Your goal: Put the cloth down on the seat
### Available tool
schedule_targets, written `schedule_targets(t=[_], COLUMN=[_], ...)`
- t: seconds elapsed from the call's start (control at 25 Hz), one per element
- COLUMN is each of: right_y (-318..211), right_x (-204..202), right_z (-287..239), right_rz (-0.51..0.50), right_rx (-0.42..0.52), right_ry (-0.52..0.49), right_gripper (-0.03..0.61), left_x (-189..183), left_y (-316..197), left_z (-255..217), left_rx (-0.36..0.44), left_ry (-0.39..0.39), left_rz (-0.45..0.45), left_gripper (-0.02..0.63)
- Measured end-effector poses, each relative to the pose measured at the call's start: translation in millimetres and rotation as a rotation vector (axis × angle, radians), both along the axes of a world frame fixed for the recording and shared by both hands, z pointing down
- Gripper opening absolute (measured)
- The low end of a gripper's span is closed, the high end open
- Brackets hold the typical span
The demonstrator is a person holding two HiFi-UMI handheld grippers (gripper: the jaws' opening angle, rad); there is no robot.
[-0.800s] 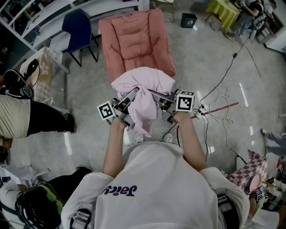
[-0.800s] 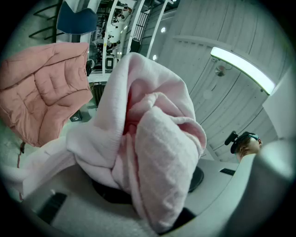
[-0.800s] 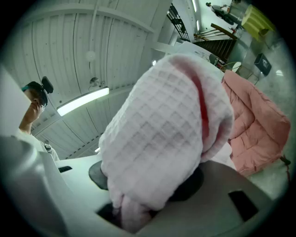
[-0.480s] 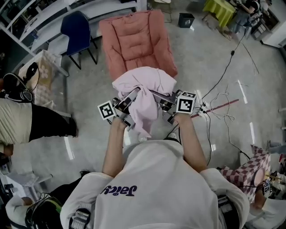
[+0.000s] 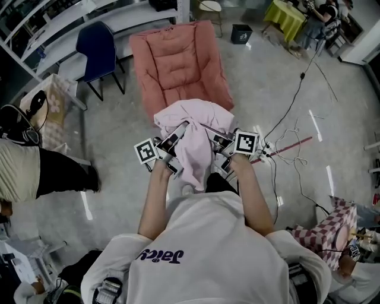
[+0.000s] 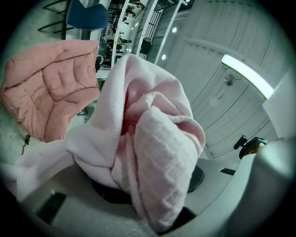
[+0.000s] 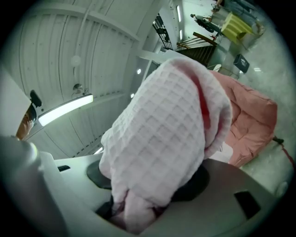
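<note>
A pale pink waffle-weave cloth (image 5: 193, 133) hangs bunched between my two grippers, in the air just in front of the pink padded seat (image 5: 178, 62). My left gripper (image 5: 172, 142) is shut on the cloth's left side; folds of the cloth (image 6: 152, 152) fill its jaws. My right gripper (image 5: 218, 142) is shut on the right side, with a thick wad of the cloth (image 7: 162, 139) between its pads. The seat (image 6: 51, 88) shows at the left of the left gripper view, and its edge (image 7: 254, 125) at the right of the right gripper view.
A dark blue chair (image 5: 98, 47) stands left of the seat. A person in dark trousers (image 5: 41, 172) stands at the left. Cables (image 5: 291, 142) trail over the floor at the right. A checkered bag (image 5: 329, 228) lies at the lower right. A shelf unit (image 5: 71, 18) runs along the back left.
The head view has shifted: the seat sits a little nearer and the grippers with the cloth have come slightly forward and right. Both grips on the cloth are unchanged.
</note>
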State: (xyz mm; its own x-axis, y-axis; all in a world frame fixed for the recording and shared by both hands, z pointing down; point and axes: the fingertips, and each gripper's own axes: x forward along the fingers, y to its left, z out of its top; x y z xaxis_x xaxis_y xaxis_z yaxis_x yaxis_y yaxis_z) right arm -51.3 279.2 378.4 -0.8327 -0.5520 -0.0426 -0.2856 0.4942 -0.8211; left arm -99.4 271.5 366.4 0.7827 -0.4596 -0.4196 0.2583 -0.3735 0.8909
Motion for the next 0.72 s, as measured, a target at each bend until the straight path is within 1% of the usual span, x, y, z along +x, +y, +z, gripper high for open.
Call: schedule_targets(t=[0.16,0.28,0.4,0.52,0.72], right_y=[-37,-69,-105,-145,-194], right_x=[-6,5,26,46,70], right_z=[18,26,31,32,37], right_rz=[0.011,-0.011,-0.051,-0.079,-0.133], right_rx=[-0.086,-0.127,-0.131,-0.116,-0.095], right_ry=[0.005,0.064,0.089,0.109,0.152], right_gripper=[0.265,0.265,0.265,0.267,0.270], left_x=[-9,4,25,44,67], left_y=[-37,-69,-103,-141,-187], left_z=[14,20,24,27,31], left_rx=[-0.046,-0.095,-0.099,-0.092,-0.081], left_ry=[-0.019,-0.033,-0.024,-0.022,-0.044], left_rz=[-0.034,-0.072,-0.114,-0.153,-0.222], left_gripper=[0.204,0.210,0.210,0.210,0.210])
